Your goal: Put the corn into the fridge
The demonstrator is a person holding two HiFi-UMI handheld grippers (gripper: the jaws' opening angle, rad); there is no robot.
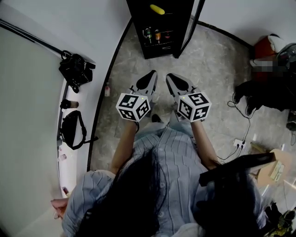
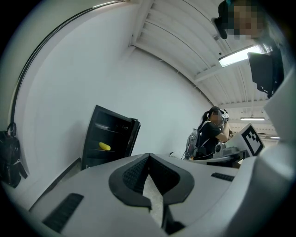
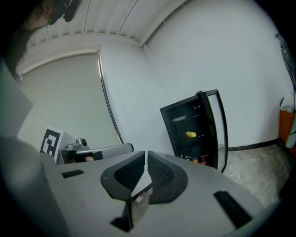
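The corn (image 1: pixel 157 9) sits on a shelf in the open fridge (image 1: pixel 137 32), far end of the floor. The left gripper (image 2: pixel 148 157) and right gripper (image 3: pixel 145 155) are side by side nearer in, both pinched closed and empty.

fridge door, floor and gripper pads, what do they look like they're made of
Fridge door: dark frame, probably metal or plastic, round a clear pane that looks like glass, since the wall shows through it.
Floor: mottled grey and fairly smooth, likely stone or terrazzo-style tile.
Pads: black, matte, finely gridded, probably rubber.
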